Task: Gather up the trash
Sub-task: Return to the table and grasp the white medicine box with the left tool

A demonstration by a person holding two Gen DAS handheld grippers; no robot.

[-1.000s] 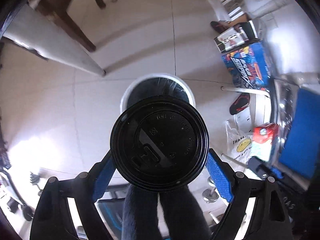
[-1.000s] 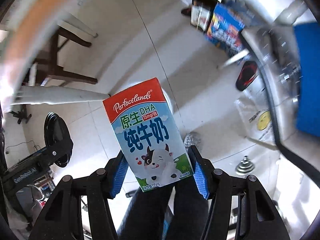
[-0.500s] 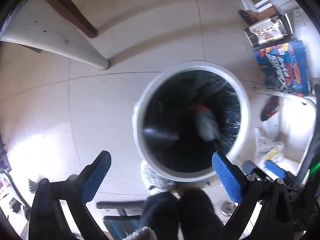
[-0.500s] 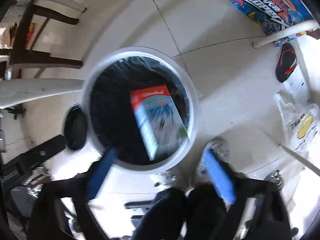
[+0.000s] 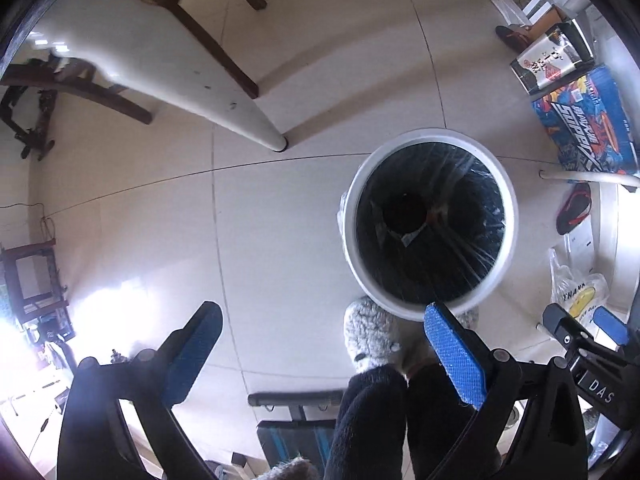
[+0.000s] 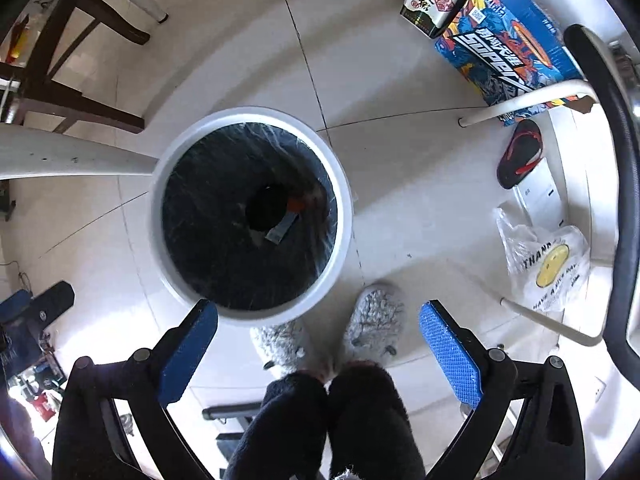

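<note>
A white round trash bin (image 5: pixel 506 192) with a black liner stands on the tiled floor; it also shows in the right wrist view (image 6: pixel 344 200). At its bottom lie the black cup lid (image 5: pixel 403 212) (image 6: pixel 267 207) and the milk carton (image 6: pixel 285 224). My left gripper (image 5: pixel 320 356) is open and empty, held high above the floor, left of the bin. My right gripper (image 6: pixel 318 354) is open and empty, above the bin's near rim and the person's feet.
White table legs (image 5: pixel 224 108) and a dark wooden chair (image 6: pixel 64 92) stand to the left. A blue printed box (image 6: pixel 508 44), a dark carton (image 6: pixel 436 0), a slipper (image 6: pixel 520 152) and a plastic bag (image 6: pixel 548 260) lie to the right. Grey slippers (image 6: pixel 372 320) stand below.
Both grippers opened: the left dropped the black-lidded cup and the right dropped the milk carton into the bin. Both have since drawn back from above the bin.
</note>
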